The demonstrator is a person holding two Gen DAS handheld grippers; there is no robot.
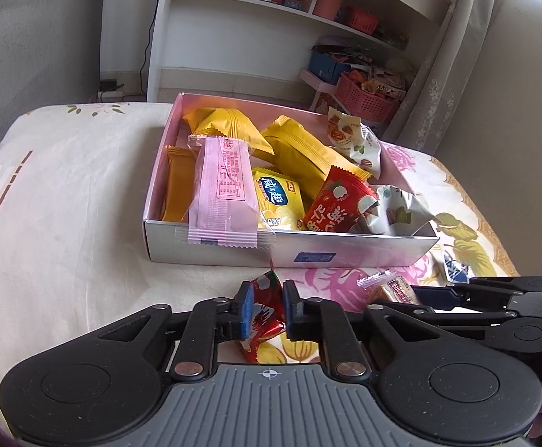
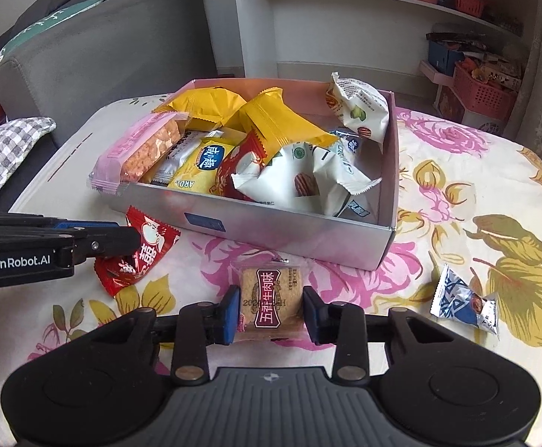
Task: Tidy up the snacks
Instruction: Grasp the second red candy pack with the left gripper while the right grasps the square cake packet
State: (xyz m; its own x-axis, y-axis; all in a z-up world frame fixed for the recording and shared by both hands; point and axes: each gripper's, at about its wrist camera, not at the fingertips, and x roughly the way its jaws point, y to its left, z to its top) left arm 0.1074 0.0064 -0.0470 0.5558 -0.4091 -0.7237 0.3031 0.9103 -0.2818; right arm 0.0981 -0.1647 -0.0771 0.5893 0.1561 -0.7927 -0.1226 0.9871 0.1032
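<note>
A pink-lined cardboard box [image 1: 345, 251] [image 2: 300, 238] on the flowered tablecloth holds several snack packets, yellow, pink, red and white. My left gripper [image 1: 265, 307] is shut on a small red candy packet [image 1: 267, 290] in front of the box; this packet also shows in the right wrist view [image 2: 148, 246], low over the cloth. My right gripper [image 2: 271, 307] has its pads against the sides of a clear-wrapped brown biscuit packet [image 2: 271, 298] lying on the cloth before the box; the packet also shows in the left wrist view [image 1: 394, 288]. A blue-and-white candy packet [image 2: 464, 303] lies on the cloth to the right.
A grey sofa [image 2: 85, 59] with a checked cushion [image 2: 3, 152] stands at the left. A white shelf unit [image 1: 271, 18] and pink baskets [image 2: 483, 89] stand behind the table. A curtain [image 1: 457, 56] hangs at the right. The pink packet [image 1: 220, 193] overhangs the box's front wall.
</note>
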